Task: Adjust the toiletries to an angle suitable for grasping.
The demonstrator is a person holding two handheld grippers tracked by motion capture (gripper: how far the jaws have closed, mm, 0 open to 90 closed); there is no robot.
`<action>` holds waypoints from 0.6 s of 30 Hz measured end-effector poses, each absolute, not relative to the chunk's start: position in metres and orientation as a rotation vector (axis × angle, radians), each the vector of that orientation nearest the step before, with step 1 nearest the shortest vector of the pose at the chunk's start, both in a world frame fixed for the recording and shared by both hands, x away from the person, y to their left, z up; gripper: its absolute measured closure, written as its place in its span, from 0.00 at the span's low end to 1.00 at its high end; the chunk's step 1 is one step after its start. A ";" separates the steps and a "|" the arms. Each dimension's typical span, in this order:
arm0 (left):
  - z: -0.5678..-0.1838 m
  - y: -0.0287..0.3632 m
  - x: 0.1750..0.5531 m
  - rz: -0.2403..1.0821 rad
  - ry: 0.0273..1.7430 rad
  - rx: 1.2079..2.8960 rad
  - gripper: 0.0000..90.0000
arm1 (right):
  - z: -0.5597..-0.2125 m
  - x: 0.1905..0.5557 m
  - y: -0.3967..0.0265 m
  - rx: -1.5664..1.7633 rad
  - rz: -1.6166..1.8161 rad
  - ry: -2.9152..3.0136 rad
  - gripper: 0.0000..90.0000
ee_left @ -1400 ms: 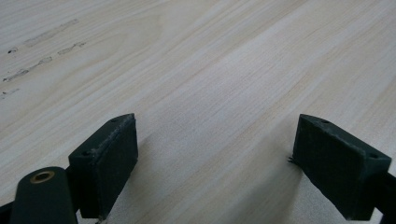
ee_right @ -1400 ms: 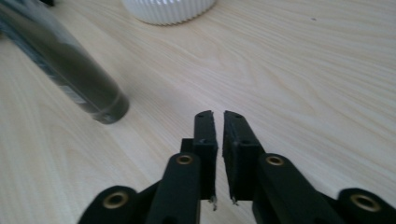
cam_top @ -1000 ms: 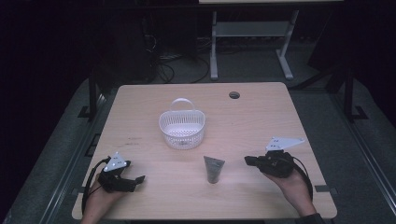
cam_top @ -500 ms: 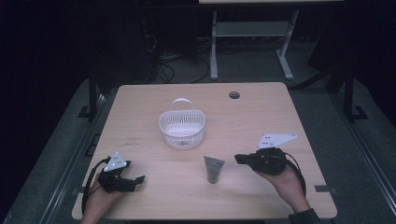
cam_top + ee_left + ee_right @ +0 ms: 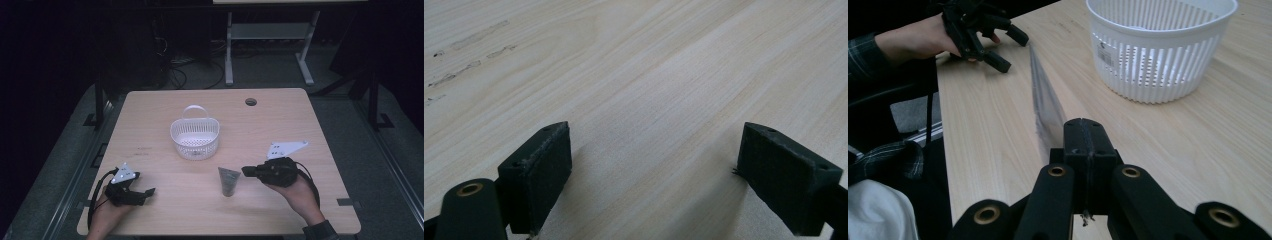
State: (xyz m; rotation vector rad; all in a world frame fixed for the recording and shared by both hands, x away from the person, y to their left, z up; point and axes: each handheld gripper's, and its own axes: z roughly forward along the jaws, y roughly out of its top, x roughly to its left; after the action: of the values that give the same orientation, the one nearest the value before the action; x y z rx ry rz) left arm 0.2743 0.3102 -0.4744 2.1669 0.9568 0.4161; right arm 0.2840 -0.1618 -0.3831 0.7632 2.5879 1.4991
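While the room around it lies in deep shadow, the pale wooden surface (image 5: 280, 125) stands lit, a rectangular top with a small round cable hole (image 5: 251, 102) near its far edge. A few faint dark smudges (image 5: 142, 151) mark the wood toward the left side. Beyond the far edge, on the grey floor (image 5: 265, 70), stand the light metal legs of another desk (image 5: 229, 50), with a tangle of dark cables (image 5: 182, 72) beside them.

A white slotted basket (image 5: 195, 137) with a thin hoop handle sits near the middle of the surface, with nothing visible inside. Nearer the person, a small grey tube (image 5: 229, 181) lies flat, its wide crimped end pointing toward the basket.

At the near left corner, the left gripper (image 5: 146, 194) rests low on the surface, its fingers (image 5: 536, 175) spread wide apart over bare wood. On the right, the right gripper (image 5: 246, 171) is held just beside the tube, pointing at it; its fingers (image 5: 1087, 145) are pressed together with nothing between them, and I cannot tell whether their tip touches the tube. A plaid sleeve (image 5: 868, 50) shows at the far wrist in the right gripper view.
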 end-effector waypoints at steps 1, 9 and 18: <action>-0.474 0.310 0.274 0.416 0.957 2.167 0.15 | -0.383 0.284 -0.162 0.763 1.499 2.588 1.00; -0.474 0.310 0.274 0.417 0.958 2.166 0.15 | -0.383 0.282 -0.155 0.733 1.516 2.616 1.00; -0.475 0.310 0.275 0.418 0.957 2.165 0.15 | -0.383 0.279 -0.152 0.703 1.520 2.643 1.00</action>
State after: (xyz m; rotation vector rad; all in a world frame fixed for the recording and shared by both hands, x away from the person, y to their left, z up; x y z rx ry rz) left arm 0.2745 0.3101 -0.4746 2.1651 0.9567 0.4183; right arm 0.2785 -0.1519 -0.3833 0.7028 2.6428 1.5197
